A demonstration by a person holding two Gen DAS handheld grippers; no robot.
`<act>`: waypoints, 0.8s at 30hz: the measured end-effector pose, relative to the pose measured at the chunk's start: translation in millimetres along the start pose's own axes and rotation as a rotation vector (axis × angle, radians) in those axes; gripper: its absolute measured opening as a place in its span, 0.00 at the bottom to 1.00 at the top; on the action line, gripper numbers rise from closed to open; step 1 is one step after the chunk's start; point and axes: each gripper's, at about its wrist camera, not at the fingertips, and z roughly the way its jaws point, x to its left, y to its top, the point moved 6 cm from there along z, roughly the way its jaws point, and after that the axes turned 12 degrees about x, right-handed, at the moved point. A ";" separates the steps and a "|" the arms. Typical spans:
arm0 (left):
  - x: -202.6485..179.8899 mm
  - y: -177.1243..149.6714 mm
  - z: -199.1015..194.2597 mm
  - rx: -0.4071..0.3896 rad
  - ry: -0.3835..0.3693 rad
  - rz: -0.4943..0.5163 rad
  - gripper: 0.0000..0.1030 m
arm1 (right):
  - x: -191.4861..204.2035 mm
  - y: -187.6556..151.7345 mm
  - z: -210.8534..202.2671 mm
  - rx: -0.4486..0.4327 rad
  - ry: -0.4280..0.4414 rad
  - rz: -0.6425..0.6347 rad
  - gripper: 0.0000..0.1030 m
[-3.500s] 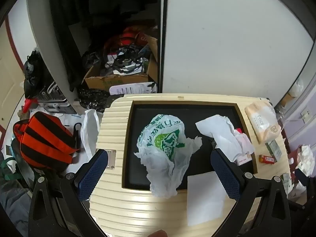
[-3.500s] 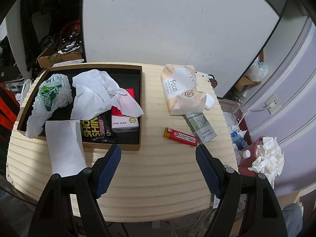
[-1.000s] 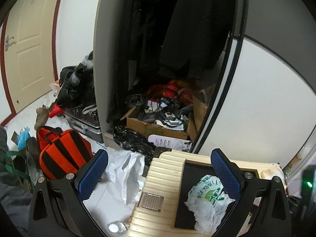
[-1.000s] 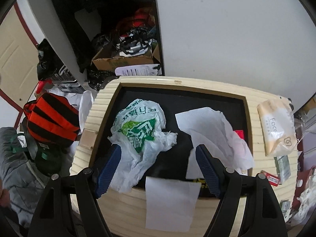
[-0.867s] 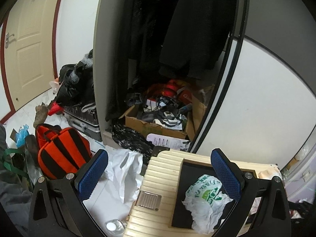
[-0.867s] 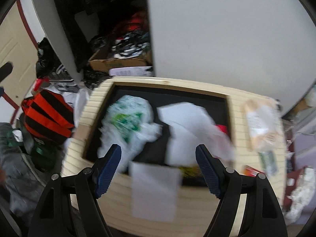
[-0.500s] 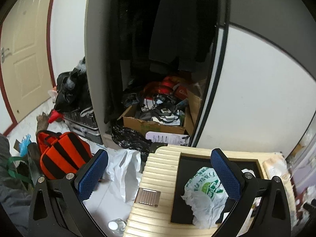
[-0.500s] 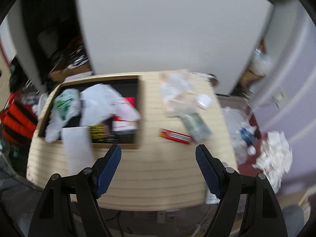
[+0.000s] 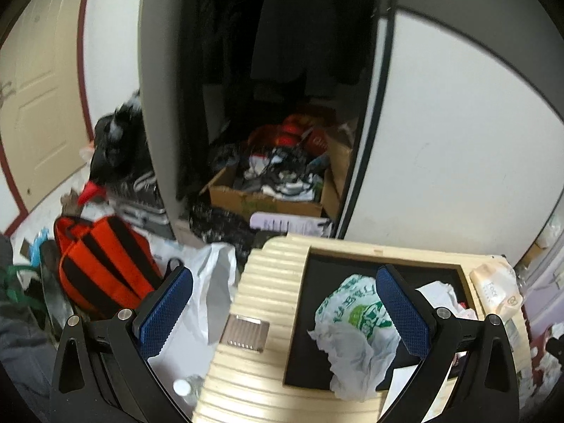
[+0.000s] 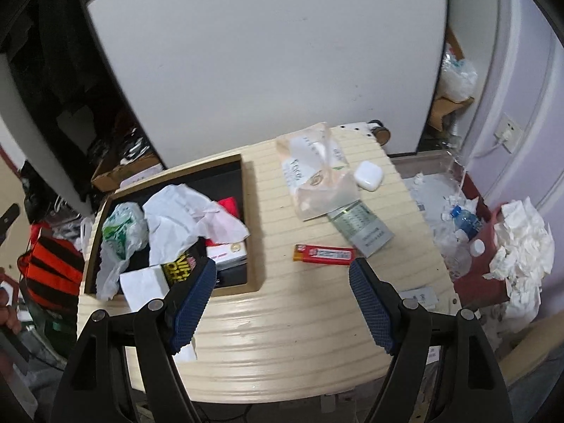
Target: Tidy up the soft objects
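Observation:
A white plastic bag with green print (image 9: 356,324) lies crumpled in the black tray (image 9: 317,275), partly behind the right finger of my left gripper (image 9: 283,312). That gripper is open, holds nothing, and hangs above the table's left end. In the right wrist view the same bag (image 10: 123,229) sits left of a crumpled white paper (image 10: 183,211) in the tray (image 10: 252,218). A soft tissue pack (image 10: 313,176) lies on the cream ribbed tabletop (image 10: 289,317). My right gripper (image 10: 282,305) is open and empty over the table's front middle.
A red lighter (image 10: 324,254), a grey-green box (image 10: 363,227) and a white earbud case (image 10: 368,175) lie right of the tray. A black snack packet (image 10: 176,268) and a white sheet (image 10: 141,287) sit at the tray's front. An orange striped bag (image 9: 102,264) is on the floor.
The right wrist view has swung from over the tray to the table's right half with the tissue pack and lighter. The left view has dropped slightly toward the tray. Both grippers stayed open.

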 end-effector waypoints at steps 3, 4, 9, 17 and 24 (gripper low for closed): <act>0.4 -2.7 5.7 0.019 0.023 -0.024 1.00 | 1.1 2.7 -2.5 -0.025 -0.005 -0.014 0.74; 0.5 -2.2 7.3 0.031 0.030 -0.038 1.00 | 1.6 3.9 -1.7 -0.025 0.000 -0.013 0.74; -2.6 -4.2 7.9 0.047 -0.004 -0.062 1.00 | -3.6 2.6 2.5 -0.032 -0.016 -0.007 0.74; 12.0 -7.4 18.9 0.055 0.040 -0.102 1.00 | 16.0 14.5 7.0 -0.006 0.079 0.016 0.74; 24.9 -20.9 46.0 0.157 0.170 -0.178 1.00 | 49.8 30.2 4.3 0.027 0.186 -0.055 0.74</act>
